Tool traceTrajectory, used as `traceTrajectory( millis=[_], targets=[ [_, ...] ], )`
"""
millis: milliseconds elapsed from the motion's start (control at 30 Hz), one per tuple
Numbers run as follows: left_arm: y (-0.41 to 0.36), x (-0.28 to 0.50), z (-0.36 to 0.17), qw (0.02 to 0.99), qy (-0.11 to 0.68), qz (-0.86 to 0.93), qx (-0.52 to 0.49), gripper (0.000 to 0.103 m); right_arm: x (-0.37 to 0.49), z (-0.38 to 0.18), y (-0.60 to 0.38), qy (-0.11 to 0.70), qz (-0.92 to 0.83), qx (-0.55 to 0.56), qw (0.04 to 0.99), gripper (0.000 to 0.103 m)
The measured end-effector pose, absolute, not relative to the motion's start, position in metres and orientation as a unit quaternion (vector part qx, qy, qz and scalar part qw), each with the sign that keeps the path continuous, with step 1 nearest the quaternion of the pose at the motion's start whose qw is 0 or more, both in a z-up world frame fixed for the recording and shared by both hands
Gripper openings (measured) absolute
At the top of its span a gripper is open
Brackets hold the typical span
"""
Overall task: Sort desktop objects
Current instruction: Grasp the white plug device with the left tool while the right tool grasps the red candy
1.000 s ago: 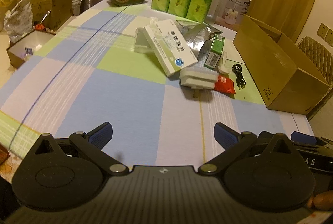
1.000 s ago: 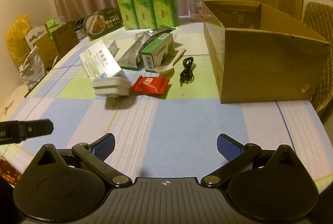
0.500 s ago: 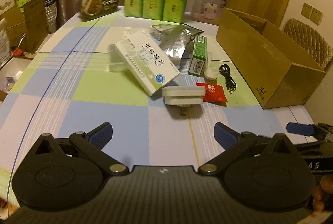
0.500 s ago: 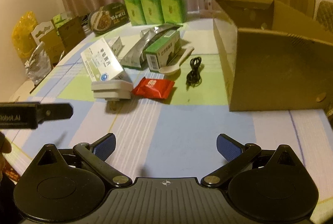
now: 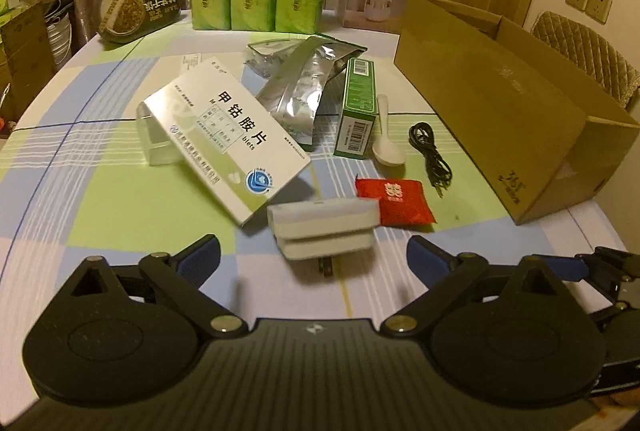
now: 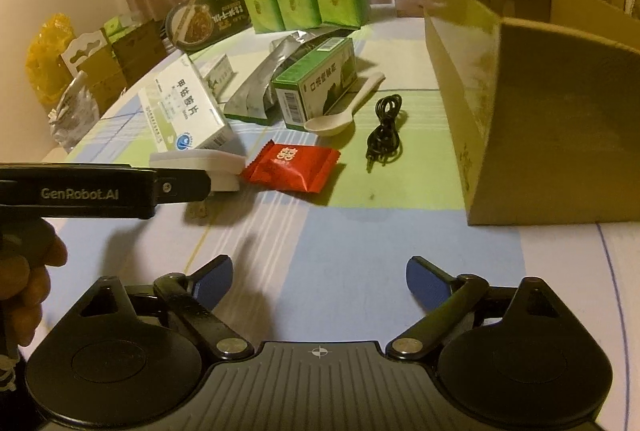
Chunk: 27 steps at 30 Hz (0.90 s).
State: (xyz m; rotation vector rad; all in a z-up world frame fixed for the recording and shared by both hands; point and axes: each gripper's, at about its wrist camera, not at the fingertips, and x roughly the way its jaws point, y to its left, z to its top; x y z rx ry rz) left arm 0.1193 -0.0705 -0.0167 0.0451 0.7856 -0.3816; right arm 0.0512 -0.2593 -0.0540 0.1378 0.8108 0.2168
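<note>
Both grippers hang wide with nothing between their jaws, which have just been closing slightly. Left gripper (image 5: 314, 251) sits nearest the white plug adapter (image 5: 324, 225) — likely its first pick, I judge. Right gripper (image 6: 320, 279) hovers over bare cloth, near the red sachet (image 6: 292, 169). Farther off lie the medicine box (image 5: 228, 139), spoon (image 5: 386, 143) and cable (image 5: 430, 155); at the right, the open cardboard box (image 5: 500, 119) — probably the sorting bin.

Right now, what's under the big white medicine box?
The white medicine box leans on a clear plastic box beneath its far end; its near corner sits by the white charger. Anything else beneath is covered.
</note>
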Motion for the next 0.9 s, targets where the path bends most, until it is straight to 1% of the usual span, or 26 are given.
traceTrajectory(
  millis=[67,133,200,233,300,367,433,567,900],
  targets=[
    [-0.071,0.127,-0.021,0.906,0.378,-0.187,0.020,0.095,0.057,-0.056,-0.260,0.391,0.108,0.073,0.911,0.091],
    [-0.072,0.134,-0.024,0.906,0.377,-0.192,0.016,0.092,0.062,-0.058,-0.258,0.386,0.108,0.066,0.914,0.091],
    [-0.073,0.139,-0.027,0.905,0.376,-0.197,0.012,0.091,0.065,-0.060,-0.257,0.381,0.106,0.057,0.917,0.091],
    [-0.073,0.141,-0.028,0.905,0.376,-0.200,0.011,0.089,0.066,-0.060,-0.256,0.380,0.105,0.055,0.917,0.091],
    [-0.076,0.144,-0.030,0.903,0.377,-0.205,0.011,0.081,0.068,-0.060,-0.255,0.379,0.105,0.054,0.918,0.091],
    [-0.077,0.145,-0.032,0.901,0.381,-0.209,0.012,0.067,0.070,-0.060,-0.255,0.378,0.107,0.056,0.918,0.090],
    [-0.076,0.145,-0.031,0.900,0.382,-0.210,0.015,0.066,0.071,-0.059,-0.253,0.375,0.110,0.056,0.919,0.089],
    [-0.067,0.137,-0.023,0.901,0.378,-0.215,0.017,0.060,0.076,-0.055,-0.246,0.369,0.118,0.058,0.920,0.087],
    [-0.025,0.129,-0.016,0.902,0.382,-0.201,-0.004,0.060,0.112,-0.059,-0.230,0.369,0.102,0.049,0.922,0.082]
  ],
)
